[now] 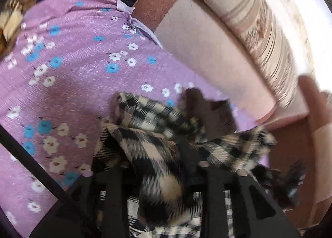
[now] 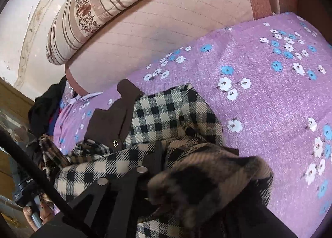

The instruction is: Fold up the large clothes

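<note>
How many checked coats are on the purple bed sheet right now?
1: the black-and-beige checked coat with a brown collar, bunched at the near edge of the flowered purple sheet. More may be hidden in the dark clothes pile.

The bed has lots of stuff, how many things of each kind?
Checked garments: 1
Flowered purple bedspreads: 1
Striped bolster pillows: 1
Dark clothes piles: 1
Grippers, left gripper and right gripper: 2
Total: 6

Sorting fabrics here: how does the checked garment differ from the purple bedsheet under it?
The checked garment is beige-and-black plaid with brown trim; the purple bedsheet carries blue and white flowers. The garment lies bunched and folded; the bedsheet lies spread flat. Both are patterned cloth on the same bed.
</note>
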Tool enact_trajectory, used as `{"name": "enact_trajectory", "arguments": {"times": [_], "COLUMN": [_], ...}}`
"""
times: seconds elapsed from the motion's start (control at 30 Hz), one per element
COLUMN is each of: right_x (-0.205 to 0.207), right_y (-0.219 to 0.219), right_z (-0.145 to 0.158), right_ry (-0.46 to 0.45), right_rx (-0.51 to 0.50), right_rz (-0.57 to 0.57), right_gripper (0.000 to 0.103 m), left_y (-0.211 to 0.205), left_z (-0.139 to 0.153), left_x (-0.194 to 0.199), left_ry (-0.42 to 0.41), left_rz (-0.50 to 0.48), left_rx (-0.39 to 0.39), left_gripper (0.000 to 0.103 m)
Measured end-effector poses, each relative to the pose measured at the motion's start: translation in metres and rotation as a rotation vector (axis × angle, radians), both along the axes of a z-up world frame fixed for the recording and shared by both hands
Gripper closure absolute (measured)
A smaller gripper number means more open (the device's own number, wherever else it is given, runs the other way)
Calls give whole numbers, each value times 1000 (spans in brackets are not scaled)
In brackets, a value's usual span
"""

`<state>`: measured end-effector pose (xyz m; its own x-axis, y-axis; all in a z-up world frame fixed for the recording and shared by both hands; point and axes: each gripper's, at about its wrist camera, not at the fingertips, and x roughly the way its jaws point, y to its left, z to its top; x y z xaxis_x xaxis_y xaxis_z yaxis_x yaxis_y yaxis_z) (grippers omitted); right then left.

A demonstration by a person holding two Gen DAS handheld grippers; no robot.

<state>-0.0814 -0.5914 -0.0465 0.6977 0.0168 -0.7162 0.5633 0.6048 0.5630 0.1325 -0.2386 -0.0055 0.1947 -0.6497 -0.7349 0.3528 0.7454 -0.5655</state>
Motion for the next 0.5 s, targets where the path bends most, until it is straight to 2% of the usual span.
{"name": "enact_trajectory", "arguments": {"times": [0.03,0.07,0.1,0.17,0.27,0.37,0.5], "right_x": [2,2,2,1,3,-6,-23], "right_y": [-2,-4,-6,-13,-22,-23,-12], "right_z": [1,4,7,14,19,34,45], "right_ry": [-10,-26,-34,-64,-70,-100,-110], "right_rx": [7,-3,-17,-31,-13,-47,-79], "right_rz": [-2,-20,-43,-92,-107,-107,-72], "right_gripper": [53,41,28,27,27,27,27], "left_y": [4,8,15,25,34,42,51], "left_z": [1,4,9,16,23,32,31], "left_x": [3,6,11,18,29,28,13], "left_ry": [11,14,1,-17,-17,-59,-111], "left_rz": [17,42,88,134,157,151,101], "left_rx": [-28,-52,-81,-102,-93,-51,43], "left_gripper": [59,46,36,34,34,33,32]}}
